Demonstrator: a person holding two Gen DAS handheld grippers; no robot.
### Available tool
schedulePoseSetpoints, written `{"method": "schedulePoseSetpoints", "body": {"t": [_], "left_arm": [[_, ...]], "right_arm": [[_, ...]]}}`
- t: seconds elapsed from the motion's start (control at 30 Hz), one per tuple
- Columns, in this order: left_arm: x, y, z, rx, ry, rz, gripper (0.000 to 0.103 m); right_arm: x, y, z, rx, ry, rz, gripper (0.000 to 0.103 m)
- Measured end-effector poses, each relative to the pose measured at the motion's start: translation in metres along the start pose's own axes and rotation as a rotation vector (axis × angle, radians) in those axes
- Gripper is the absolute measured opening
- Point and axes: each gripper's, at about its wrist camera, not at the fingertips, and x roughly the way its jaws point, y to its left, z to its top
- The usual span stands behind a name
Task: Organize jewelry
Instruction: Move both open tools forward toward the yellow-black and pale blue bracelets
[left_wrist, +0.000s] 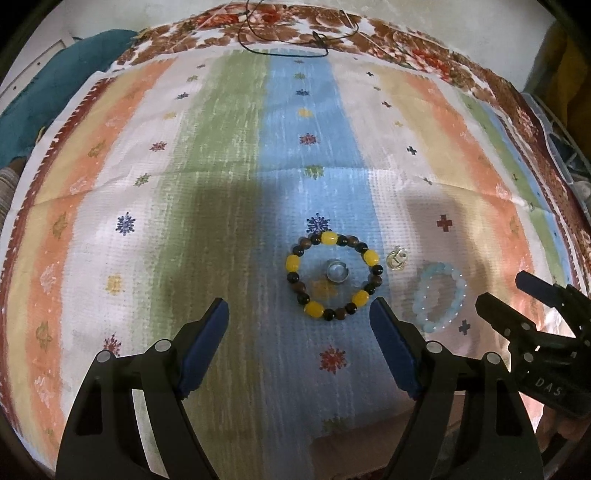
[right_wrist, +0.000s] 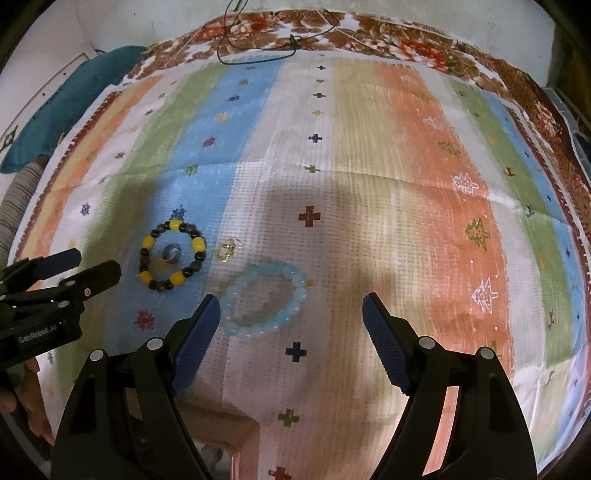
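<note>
A yellow, brown and black beaded bracelet (left_wrist: 334, 276) lay flat on the striped woven cloth (left_wrist: 221, 166) over the desk, encircling a small silver ring (left_wrist: 337, 272). Beside it lay a clear crystal ring (left_wrist: 397, 258) and a pale blue translucent beaded bracelet (right_wrist: 264, 300). Left tongs (left_wrist: 299, 343) and right tongs (right_wrist: 291, 334) hovered released, empty. Likely step: approach; the next move called for closing on one bracelet's rim.

Dim, soft shadows mid-frame; fisheye bends edges, slight blur.
</note>
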Motion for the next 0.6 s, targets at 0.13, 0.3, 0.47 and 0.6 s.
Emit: {"method": "schedulePoseSetpoints", "body": {"t": [0.13, 0.3, 0.47, 0.6], "left_arm": [[0.009, -0.001, 0.001, 0.028, 0.007, 0.018, 0.077], [0.017, 0.002, 0.004, 0.016, 0.016, 0.017, 0.077], [0.026, 0.001, 0.006, 0.036, 0.028, 0.032, 0.077], [0.032, 0.002, 0.009, 0.035, 0.033, 0.041, 0.077]], "right_arm": [[0.01, -0.002, 0.001, 0.0, 0.015, -0.014, 0.079], [0.019, -0.002, 0.003, -0.005, 0.031, -0.02, 0.079], [0.026, 0.0, 0.005, -0.017, 0.037, -0.027, 0.079], [0.033, 0.0, 0.005, -0.002, 0.052, -0.027, 0.079]]}}
